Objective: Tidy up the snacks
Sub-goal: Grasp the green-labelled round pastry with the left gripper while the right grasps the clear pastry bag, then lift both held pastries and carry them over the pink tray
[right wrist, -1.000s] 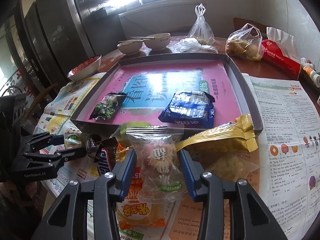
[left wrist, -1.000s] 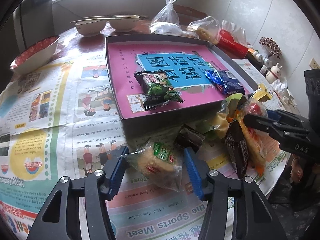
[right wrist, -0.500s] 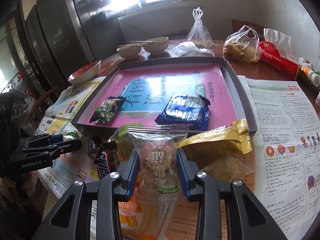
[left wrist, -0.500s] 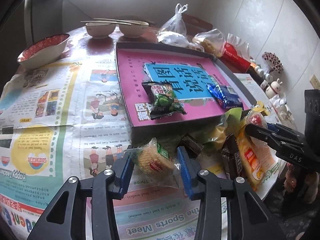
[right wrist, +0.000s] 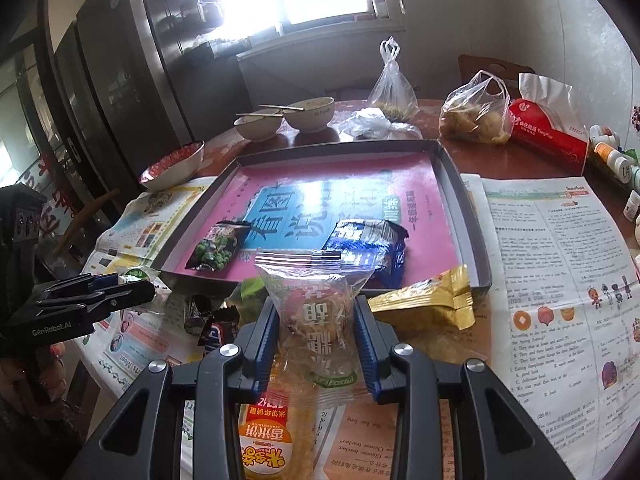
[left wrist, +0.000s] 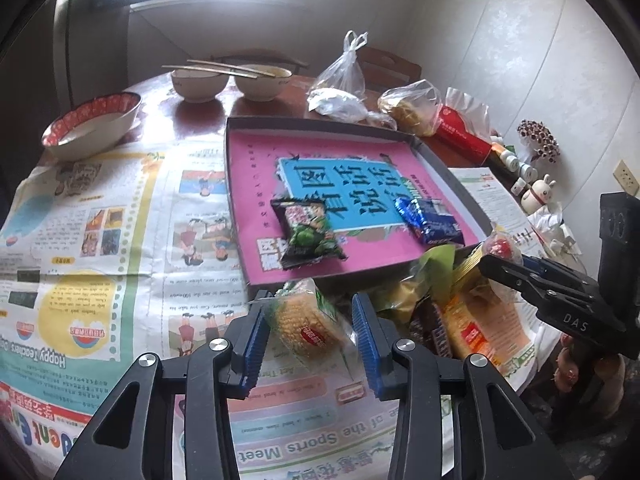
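The left gripper (left wrist: 310, 330) has just been closing and now clamps a clear packet of yellow rice cake (left wrist: 306, 322) between its blue pads, the packet tilted with its green-labelled end toward the tray. The right gripper (right wrist: 316, 334) has likewise been closing and grips a clear wrapper of pale crisp snack (right wrist: 316, 308), which stands upright between the fingers with its crimped top edge above the fingertips.

Just ahead of both pairs of fingers lies a shallow grey tray (right wrist: 466, 220) lined with a pink and blue printed sheet. In it, beyond the left fingertips, a green pea packet (left wrist: 306, 232) lies flat, and to its right a blue packet (left wrist: 430, 220); the two are apart.

To the right of the left fingers, on the newspaper (left wrist: 100, 216), sits a heap of loose snacks (left wrist: 444, 312). Below the right fingers lies an orange-labelled rice cake pack (right wrist: 272, 436), and to their right a gold pouch (right wrist: 428, 304) rests against the tray's near wall.

Far past the tray stand two bowls with chopsticks (left wrist: 228, 80) and tied plastic bags (right wrist: 476, 110)
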